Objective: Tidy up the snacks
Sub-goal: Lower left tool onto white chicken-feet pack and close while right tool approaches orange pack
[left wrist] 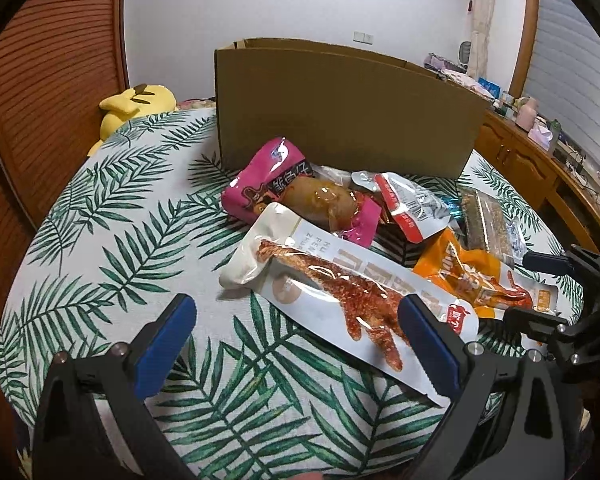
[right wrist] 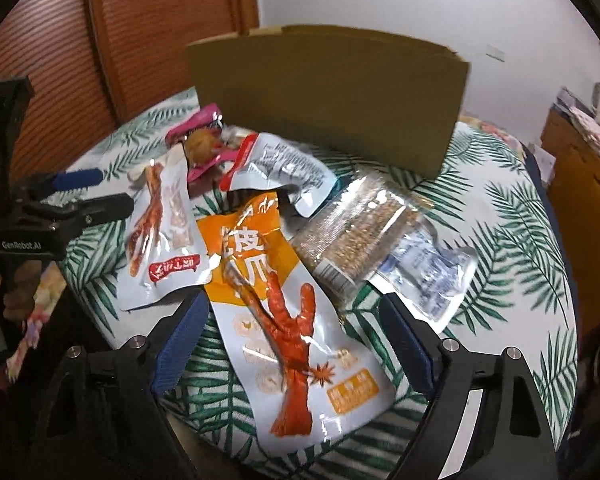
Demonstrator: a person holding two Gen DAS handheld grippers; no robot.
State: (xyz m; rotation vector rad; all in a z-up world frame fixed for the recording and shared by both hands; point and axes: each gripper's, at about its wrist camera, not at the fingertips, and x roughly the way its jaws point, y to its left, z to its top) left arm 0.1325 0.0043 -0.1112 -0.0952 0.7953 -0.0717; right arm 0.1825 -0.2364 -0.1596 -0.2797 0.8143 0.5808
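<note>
Several snack packets lie in a heap on a leaf-print table. A white chicken-foot packet (left wrist: pixel 340 300) (right wrist: pixel 164 236) lies nearest my left gripper (left wrist: pixel 296 320), which is open, its right finger over the packet's near end. An orange chicken-foot packet (right wrist: pixel 292 320) (left wrist: pixel 468 276) lies between the fingers of my open right gripper (right wrist: pixel 292 332). Behind are a pink packet (left wrist: pixel 284 188) (right wrist: pixel 204 136), a grey-and-red pouch (left wrist: pixel 412 204) (right wrist: pixel 284 172), a grain bar packet (right wrist: pixel 364 224) (left wrist: pixel 488 216) and a white-blue sachet (right wrist: pixel 428 276). An open cardboard box (left wrist: pixel 348 108) (right wrist: pixel 328 96) stands behind the heap.
The table's leaf-print cloth (left wrist: pixel 112 240) drops off at a rounded edge. A yellow plush toy (left wrist: pixel 136 104) sits beyond its far left. A wooden louvred door (left wrist: pixel 52 80) is at left and a cluttered wooden sideboard (left wrist: pixel 540 160) at right.
</note>
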